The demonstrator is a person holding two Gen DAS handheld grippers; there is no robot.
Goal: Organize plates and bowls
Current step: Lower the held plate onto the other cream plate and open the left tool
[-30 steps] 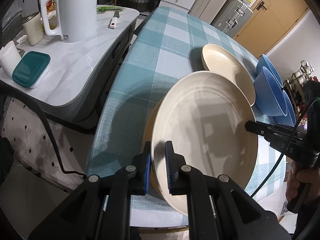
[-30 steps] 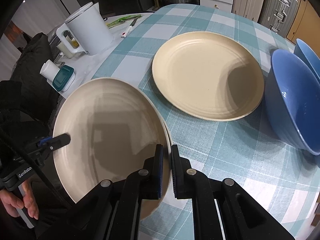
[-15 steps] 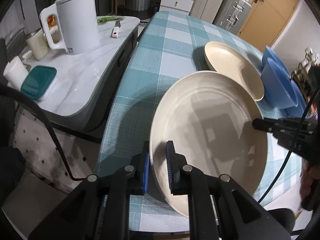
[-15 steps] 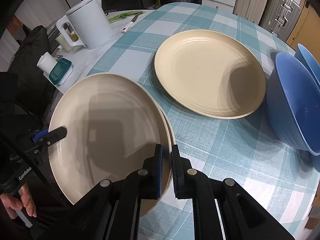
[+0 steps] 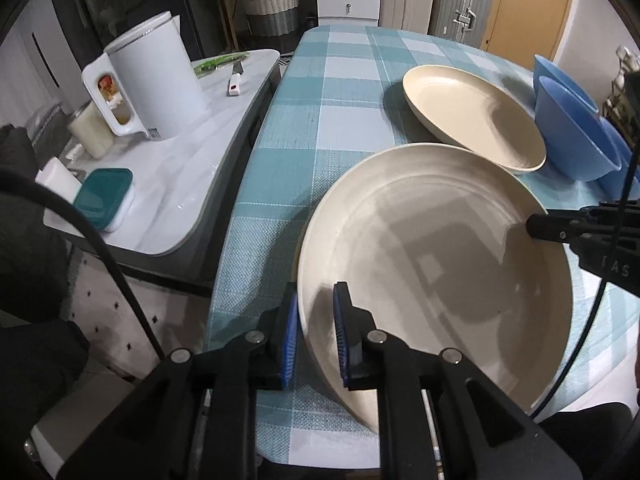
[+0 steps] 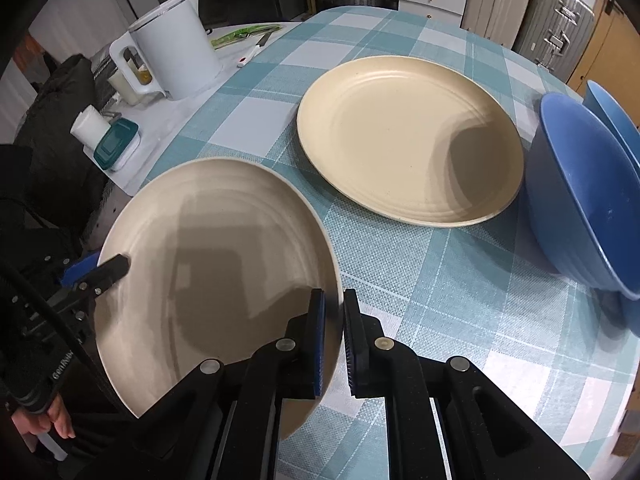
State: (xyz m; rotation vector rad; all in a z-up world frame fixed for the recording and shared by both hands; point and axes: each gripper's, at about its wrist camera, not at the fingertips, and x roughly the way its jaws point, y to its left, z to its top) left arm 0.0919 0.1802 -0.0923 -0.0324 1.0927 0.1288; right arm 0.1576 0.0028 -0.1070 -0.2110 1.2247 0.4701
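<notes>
Cream plate (image 5: 436, 264) is held tilted above the near edge of the checked table (image 5: 344, 92), pinched at opposite rims by both tools. Left gripper (image 5: 316, 332) is clamped narrow on the near-left rim; right gripper (image 6: 332, 336) likewise on the opp. rim. A 2nd cream plate (image 6: 408, 136) lies flat further back, w/ blue bowls (image 6: 580, 200) just beside it. Plate is judged stiff, smooth, prob. light but slippery and breakable; rim grip w/ both pads fully over the lip is advised, kept level.
</notes>
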